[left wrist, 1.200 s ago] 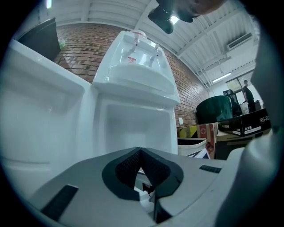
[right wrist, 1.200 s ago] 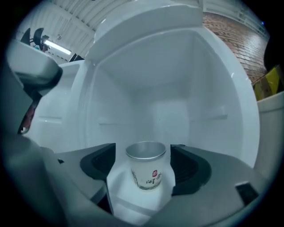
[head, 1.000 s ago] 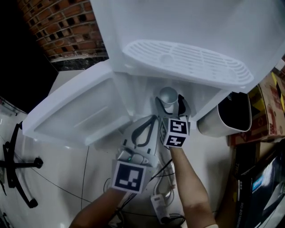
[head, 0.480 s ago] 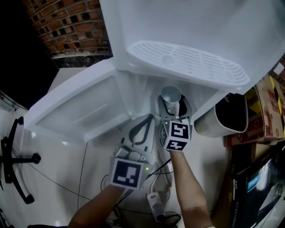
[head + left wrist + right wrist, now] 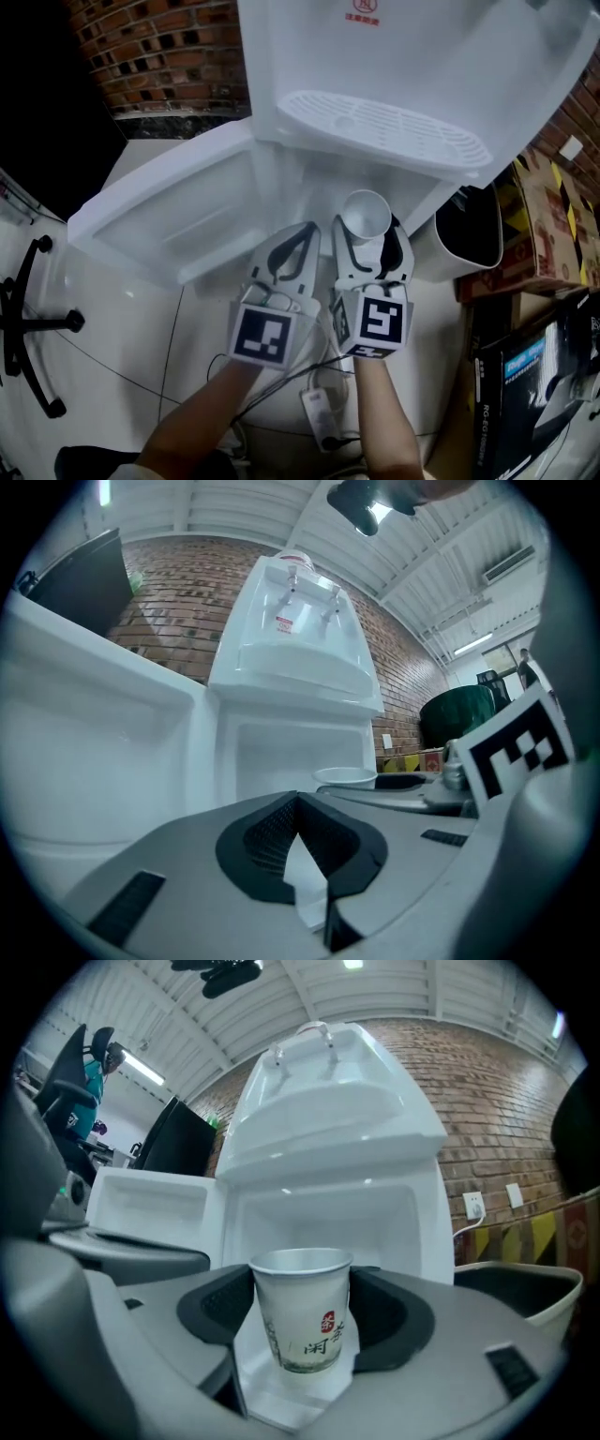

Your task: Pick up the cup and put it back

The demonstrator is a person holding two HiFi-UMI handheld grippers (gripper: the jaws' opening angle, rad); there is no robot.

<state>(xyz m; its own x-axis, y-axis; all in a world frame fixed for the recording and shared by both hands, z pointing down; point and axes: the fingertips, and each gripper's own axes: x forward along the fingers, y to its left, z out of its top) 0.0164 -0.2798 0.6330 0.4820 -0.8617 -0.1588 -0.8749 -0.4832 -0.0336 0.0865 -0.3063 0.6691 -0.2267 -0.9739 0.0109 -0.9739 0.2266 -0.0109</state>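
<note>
A white paper cup (image 5: 366, 214) with red and black print stands upright between my right gripper's (image 5: 371, 231) pads, which are shut on its sides. In the right gripper view the cup (image 5: 302, 1312) fills the middle of the right gripper (image 5: 305, 1327), held in front of the water dispenser's (image 5: 375, 56) open lower compartment (image 5: 323, 1213). My left gripper (image 5: 300, 234) hangs just to the left of it, shut with nothing in it. The left gripper view shows the left gripper (image 5: 300, 817) with its tips together and the cup's rim (image 5: 345, 777) to the right.
The dispenser's cabinet door (image 5: 178, 216) swings open to the left. A white bin (image 5: 473, 239) and cardboard boxes (image 5: 553, 216) stand to the right. A power strip (image 5: 319, 412) with cables lies on the floor below my arms. A chair base (image 5: 28, 328) is at far left.
The right gripper has drawn the cup out of the lower compartment toward me. Both grippers have come back from the dispenser together.
</note>
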